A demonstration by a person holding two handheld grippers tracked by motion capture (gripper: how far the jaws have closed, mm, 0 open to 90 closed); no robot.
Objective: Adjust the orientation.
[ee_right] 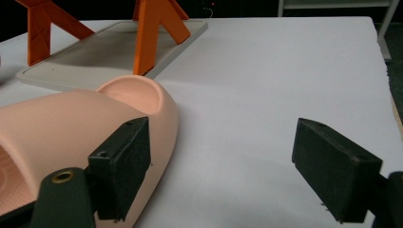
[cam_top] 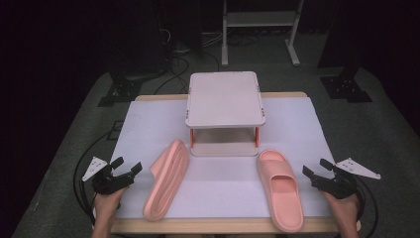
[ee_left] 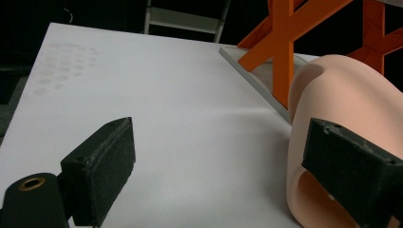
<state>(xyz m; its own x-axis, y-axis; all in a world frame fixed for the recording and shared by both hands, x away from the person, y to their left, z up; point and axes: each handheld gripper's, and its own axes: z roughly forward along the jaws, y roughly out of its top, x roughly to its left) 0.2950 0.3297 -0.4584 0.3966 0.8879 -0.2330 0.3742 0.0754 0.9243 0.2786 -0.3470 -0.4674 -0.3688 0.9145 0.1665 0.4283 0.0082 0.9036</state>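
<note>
High view: I see no readable writing. Left gripper (cam_top: 130,167) at the white surface's (cam_top: 218,191) near-left edge, jaws spread, empty. Right gripper (cam_top: 316,168) near the near-right edge, jaws spread, empty. Left slipper (cam_top: 167,178) on its side; right slipper (cam_top: 280,188) sole-down; two-tier rack (cam_top: 224,99) mid-far.

Left gripper view: jaws wide, touching nothing; slipper (ee_left: 340,99) behind the right jaw.

Right gripper view: jaws wide; slipper (ee_right: 66,128) behind the left jaw, contact unclear.

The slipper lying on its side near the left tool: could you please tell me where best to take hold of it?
Probably by the raised upper edge of the tipped slipper, coming from above with the left tool: the slipper stands on its side, so its thin sole presents a narrow edge between open jaws.
</note>
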